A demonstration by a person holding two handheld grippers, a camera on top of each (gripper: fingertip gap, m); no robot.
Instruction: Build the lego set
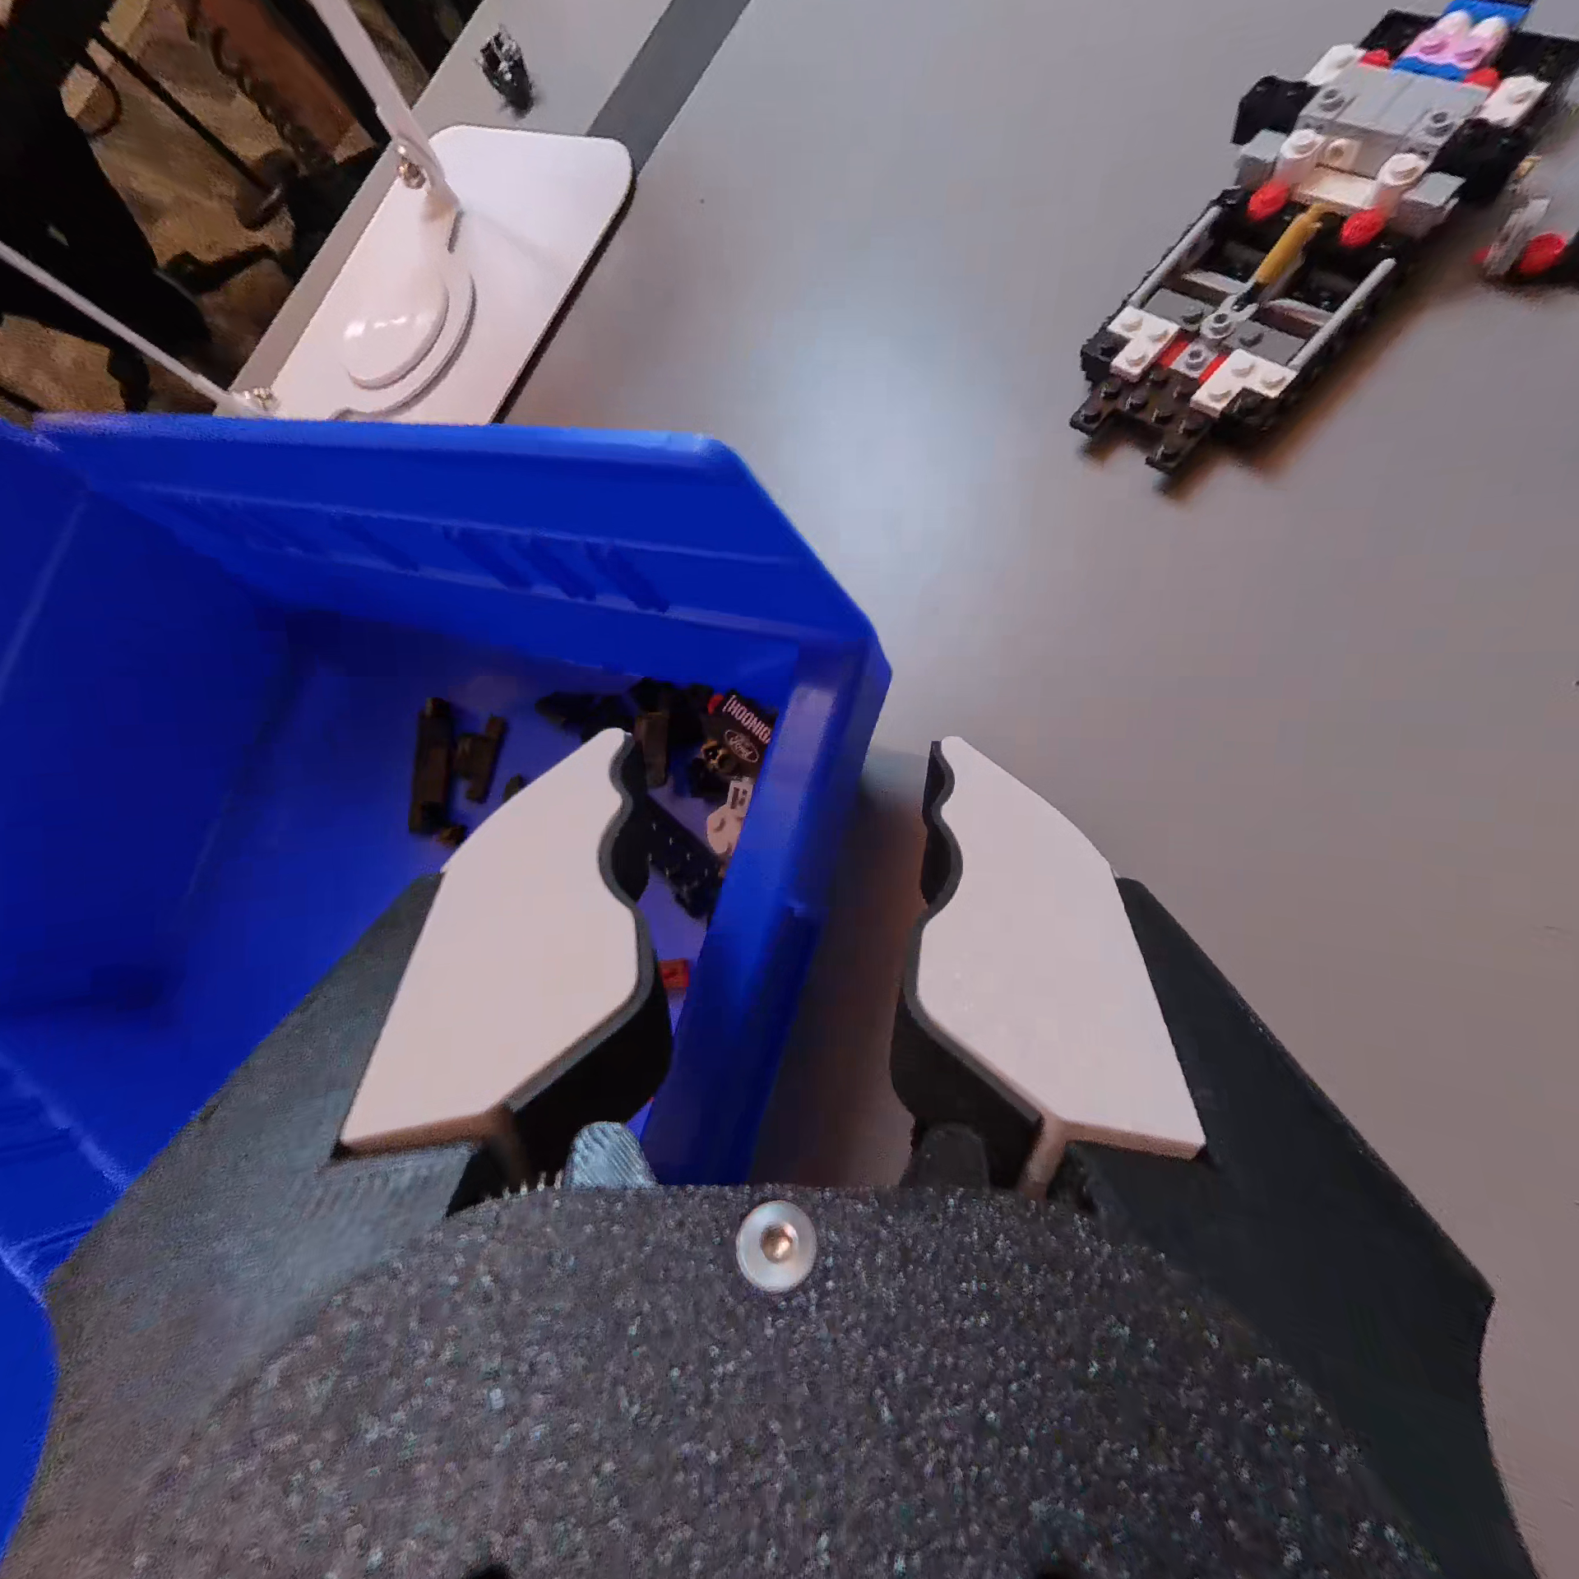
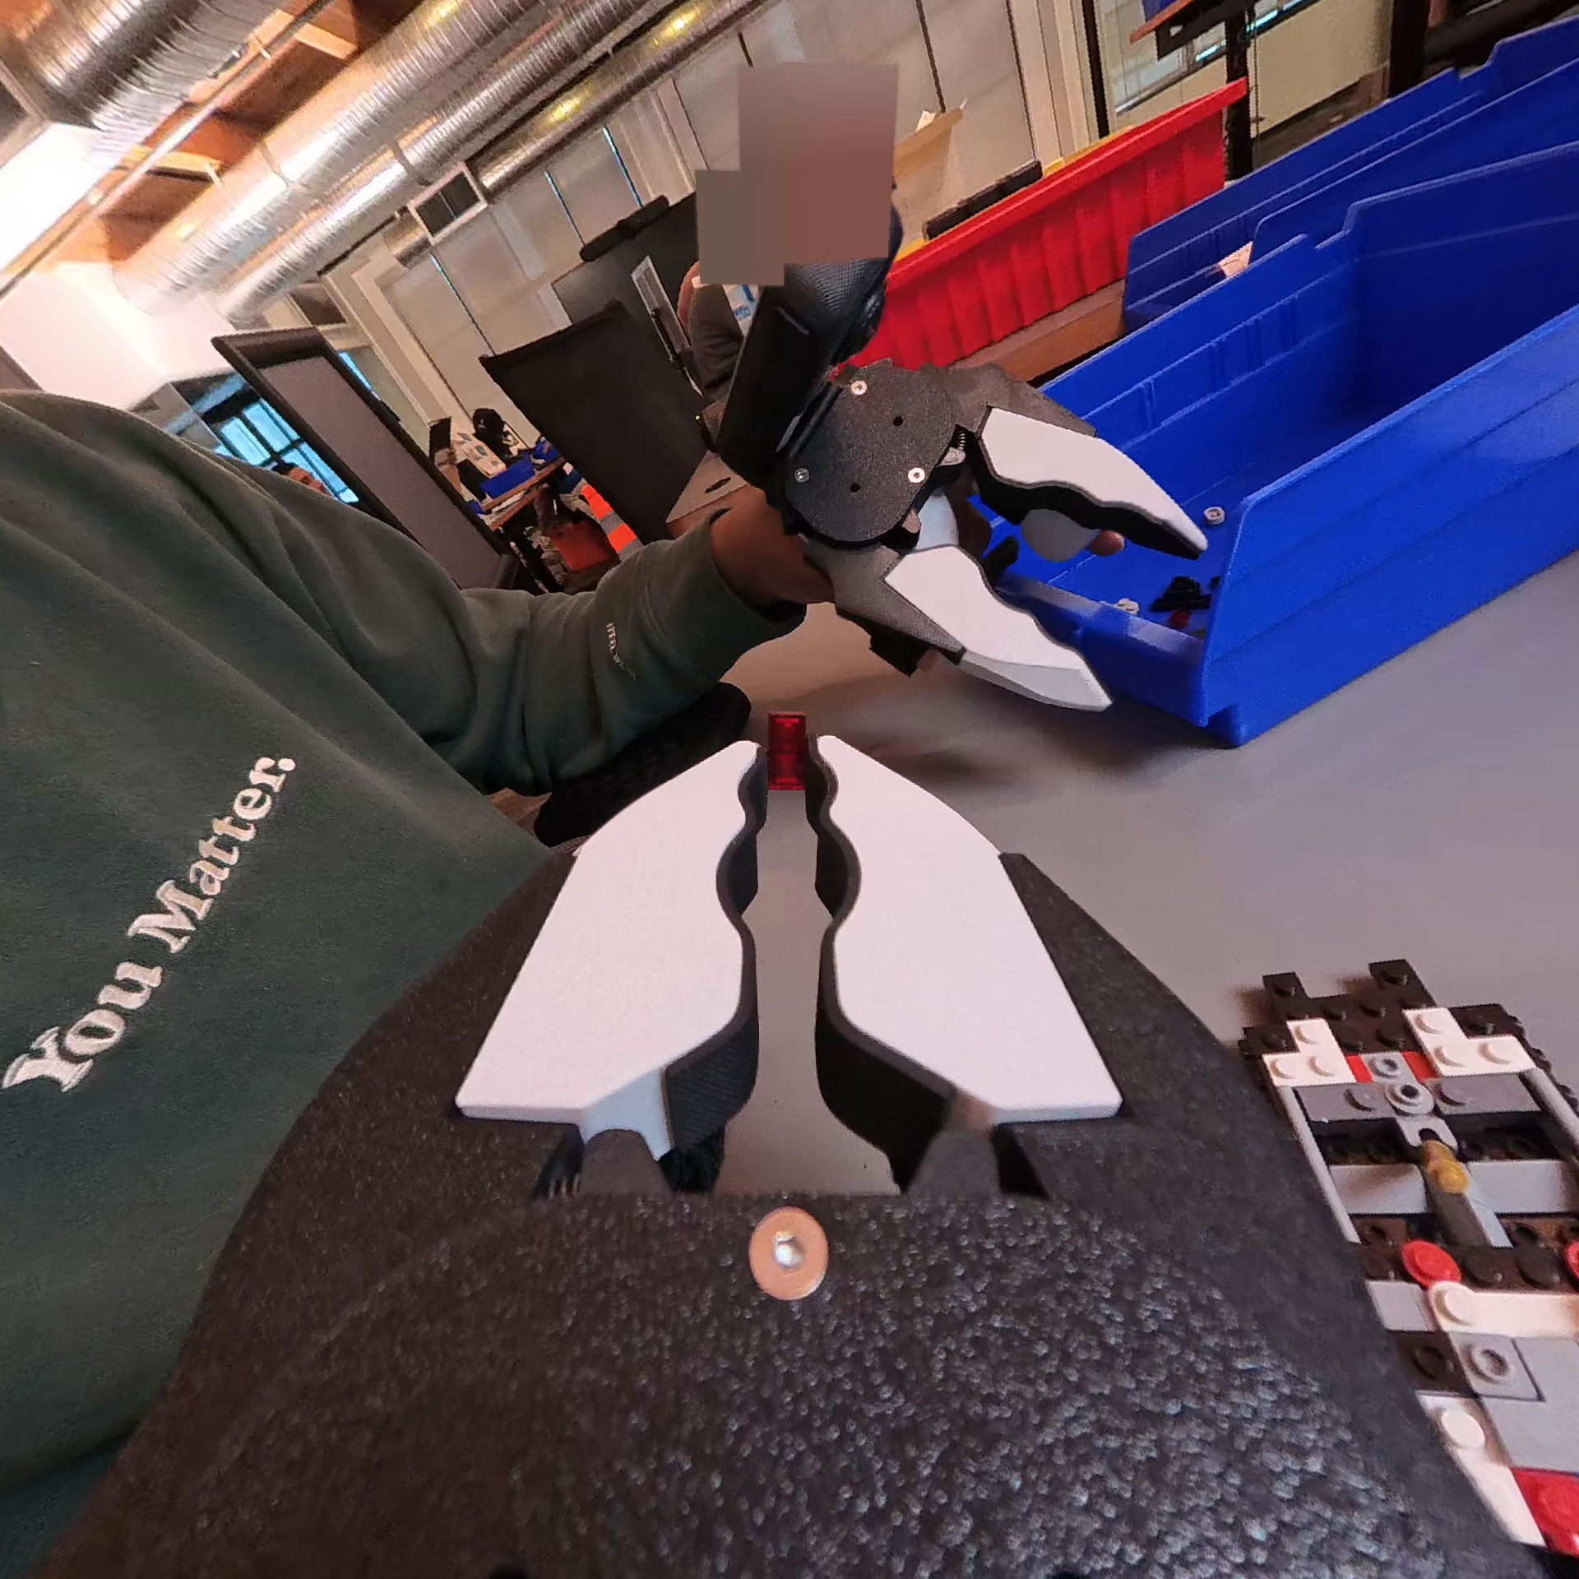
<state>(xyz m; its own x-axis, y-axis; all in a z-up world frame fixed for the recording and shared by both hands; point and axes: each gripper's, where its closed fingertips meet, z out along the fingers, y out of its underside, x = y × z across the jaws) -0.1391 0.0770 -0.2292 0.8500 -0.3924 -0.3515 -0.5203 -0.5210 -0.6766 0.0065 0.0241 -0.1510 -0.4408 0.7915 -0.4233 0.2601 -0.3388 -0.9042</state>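
My left gripper point(image 1: 777, 752) is open and empty, held above the right wall of a blue bin point(image 1: 820, 769); one finger is over the bin's inside, the other over the grey table. Several dark loose bricks point(image 1: 666, 769) lie on the bin's floor. My right gripper point(image 2: 788, 752) is shut on a small clear red brick point(image 2: 784, 752), held at the fingertips above the table. The left gripper also shows in the right wrist view point(image 2: 1153, 624), open at the front of the blue bin point(image 2: 1367, 530). A part-built brick car point(image 1: 1299, 231) lies on the table; it also shows in the right wrist view point(image 2: 1435, 1196).
A white lamp base point(image 1: 453, 273) stands at the table's edge behind the bin. A small loose red-and-grey piece point(image 1: 1529, 239) lies right of the car. More blue bins point(image 2: 1367, 171) and a red bin point(image 2: 1051, 248) stand behind. A person's green sleeve point(image 2: 530, 615) crosses the left. From the right gripper's tips to the small loose red-and-grey piece point(image 1: 1529, 239) is close to 15 cm.
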